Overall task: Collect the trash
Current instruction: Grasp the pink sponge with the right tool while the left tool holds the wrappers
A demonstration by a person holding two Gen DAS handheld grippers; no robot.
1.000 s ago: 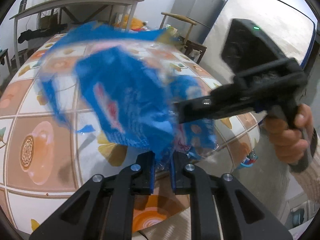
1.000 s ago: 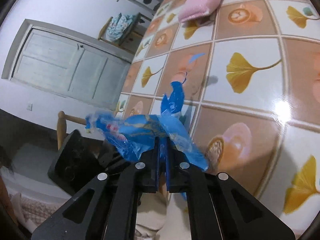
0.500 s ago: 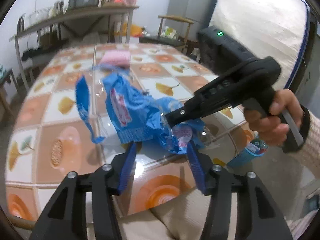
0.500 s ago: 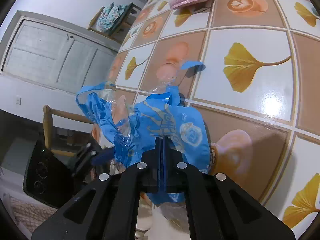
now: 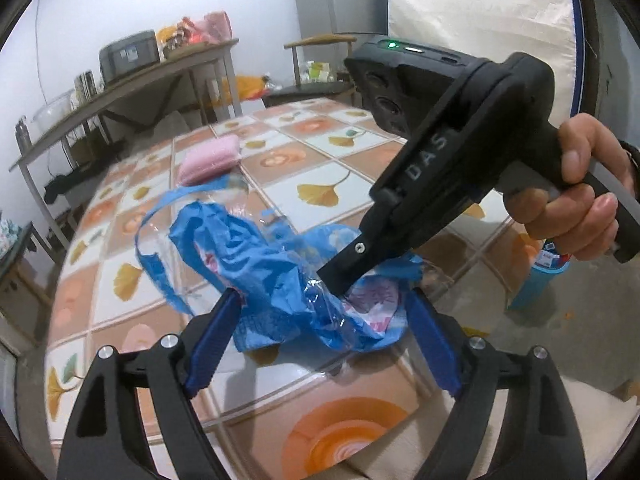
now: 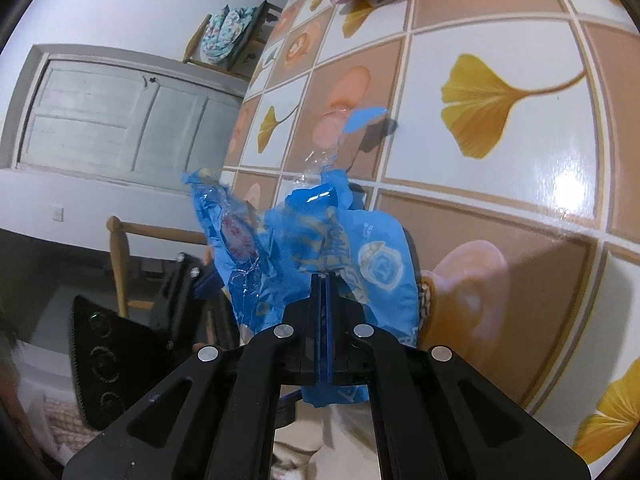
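Note:
A crumpled blue plastic wrapper (image 5: 260, 264) hangs just above the tiled table (image 5: 320, 196) near its front edge. My right gripper (image 5: 340, 278) comes in from the right, held by a hand, and is shut on the wrapper's right part. In the right wrist view its jaws (image 6: 324, 280) are pressed together on the wrapper (image 6: 352, 240). My left gripper (image 5: 324, 328) is opening wide. The wrapper lies between its blue pads (image 5: 216, 332), which do not press on it. A torn blue strip (image 5: 160, 272) dangles to the left.
A pink pack (image 5: 210, 158) lies further back on the table. A small blue scrap (image 6: 364, 118) rests on a tile. A blue cup (image 5: 540, 280) stands on the floor at the right. A wooden chair (image 6: 120, 248) and a cluttered side table (image 5: 132, 84) are nearby.
My left gripper has let go of the wrapper and spread its jaws wide. The wrapper now hangs from the right gripper alone, lower and closer to the table.

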